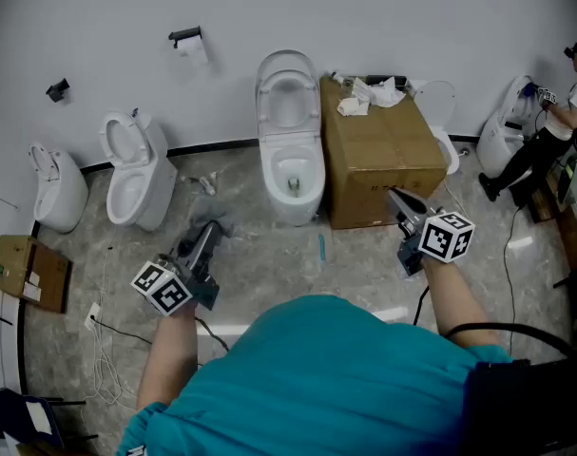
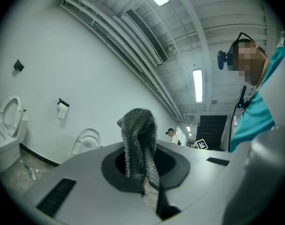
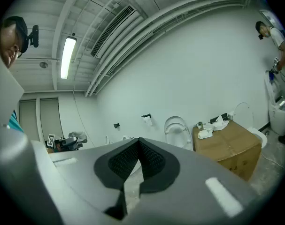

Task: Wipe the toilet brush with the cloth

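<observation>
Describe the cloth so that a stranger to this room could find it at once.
Against the white wall stands a cardboard box, with a white toilet at its left in the head view. Short of that toilet, the left gripper pinches the cloth. It is grey, coarse-knit and stands up from the jaws; the right gripper is shut and empty.
</observation>
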A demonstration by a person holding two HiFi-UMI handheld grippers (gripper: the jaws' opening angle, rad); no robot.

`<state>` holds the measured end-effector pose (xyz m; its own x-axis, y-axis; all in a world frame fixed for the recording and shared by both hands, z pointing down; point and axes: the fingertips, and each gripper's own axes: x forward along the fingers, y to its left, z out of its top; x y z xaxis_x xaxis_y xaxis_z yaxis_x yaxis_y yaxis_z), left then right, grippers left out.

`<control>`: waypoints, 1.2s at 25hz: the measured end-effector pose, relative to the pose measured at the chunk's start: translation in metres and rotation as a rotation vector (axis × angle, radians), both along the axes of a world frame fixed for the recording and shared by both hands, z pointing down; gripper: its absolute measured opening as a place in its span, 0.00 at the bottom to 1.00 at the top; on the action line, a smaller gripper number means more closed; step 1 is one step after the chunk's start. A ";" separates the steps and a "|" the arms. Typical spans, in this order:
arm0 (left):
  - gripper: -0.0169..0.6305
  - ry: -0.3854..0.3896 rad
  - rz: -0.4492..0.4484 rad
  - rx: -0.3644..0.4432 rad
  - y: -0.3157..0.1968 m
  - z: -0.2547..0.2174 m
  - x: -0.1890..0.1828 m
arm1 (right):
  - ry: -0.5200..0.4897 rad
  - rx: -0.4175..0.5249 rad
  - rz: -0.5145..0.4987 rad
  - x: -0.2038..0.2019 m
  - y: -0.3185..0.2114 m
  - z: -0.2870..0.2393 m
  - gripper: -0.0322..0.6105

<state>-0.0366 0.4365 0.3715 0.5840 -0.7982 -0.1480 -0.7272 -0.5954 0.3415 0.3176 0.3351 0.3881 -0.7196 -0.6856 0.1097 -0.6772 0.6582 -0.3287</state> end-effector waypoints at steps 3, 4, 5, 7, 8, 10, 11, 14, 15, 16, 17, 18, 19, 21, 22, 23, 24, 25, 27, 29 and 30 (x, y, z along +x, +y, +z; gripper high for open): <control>0.06 -0.005 0.002 0.000 0.000 0.000 0.010 | 0.004 0.003 -0.003 0.009 0.001 0.002 0.04; 0.06 -0.006 0.003 0.000 -0.001 0.000 0.014 | 0.005 0.004 -0.003 0.013 0.000 0.001 0.04; 0.06 -0.005 0.005 0.001 -0.003 -0.001 0.018 | 0.006 0.005 -0.003 0.017 -0.002 0.000 0.04; 0.06 0.001 0.012 0.003 -0.007 -0.001 0.026 | 0.007 0.008 0.000 0.025 -0.005 -0.003 0.04; 0.06 0.002 0.015 0.005 -0.008 -0.002 0.030 | 0.008 0.010 0.001 0.029 -0.006 -0.004 0.04; 0.06 -0.006 0.016 0.003 -0.012 -0.004 0.041 | 0.012 0.015 0.000 0.039 -0.009 -0.006 0.04; 0.06 -0.009 0.016 0.002 -0.013 -0.005 0.047 | 0.013 0.017 -0.004 0.044 -0.010 -0.006 0.04; 0.06 -0.008 0.012 -0.002 -0.018 -0.005 0.063 | 0.009 0.018 -0.026 0.057 -0.009 -0.008 0.04; 0.06 -0.005 0.011 -0.005 -0.020 -0.004 0.069 | 0.012 0.019 -0.032 0.062 -0.009 -0.007 0.04; 0.06 -0.002 0.010 -0.008 -0.022 -0.003 0.076 | 0.016 0.019 -0.038 0.068 -0.009 -0.006 0.04; 0.06 0.001 0.010 -0.013 -0.024 -0.002 0.084 | 0.020 0.018 -0.042 0.074 -0.010 -0.004 0.04; 0.06 0.002 0.012 -0.018 -0.025 0.000 0.092 | 0.023 0.015 -0.044 0.081 -0.011 -0.002 0.04; 0.06 0.002 0.015 -0.024 -0.027 0.002 0.101 | 0.023 0.009 -0.045 0.088 -0.012 0.001 0.04; 0.06 0.001 0.020 -0.036 -0.030 0.006 0.118 | 0.019 -0.002 -0.047 0.102 -0.015 0.006 0.04; 0.06 0.000 0.022 -0.043 -0.032 0.009 0.125 | 0.016 -0.007 -0.049 0.107 -0.018 0.009 0.04; 0.06 0.000 0.024 -0.050 -0.035 0.011 0.131 | 0.015 -0.011 -0.050 0.112 -0.021 0.011 0.04; 0.06 -0.001 0.026 -0.057 -0.038 0.012 0.137 | 0.014 -0.015 -0.052 0.117 -0.024 0.014 0.04; 0.06 -0.002 0.027 -0.064 -0.041 0.014 0.142 | 0.014 -0.020 -0.054 0.120 -0.028 0.017 0.04; 0.06 -0.005 0.029 -0.078 -0.047 0.018 0.148 | 0.010 -0.031 -0.057 0.123 -0.036 0.023 0.04; 0.06 -0.009 0.028 -0.088 -0.052 0.022 0.146 | 0.006 -0.043 -0.064 0.119 -0.042 0.029 0.04; 0.06 -0.009 0.027 -0.092 -0.055 0.025 0.142 | 0.009 -0.047 -0.070 0.114 -0.045 0.032 0.04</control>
<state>0.1054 0.3817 0.3962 0.6064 -0.7921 -0.0700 -0.7144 -0.5814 0.3894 0.4313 0.2903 0.4197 -0.7645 -0.6277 0.1467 -0.6330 0.6882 -0.3545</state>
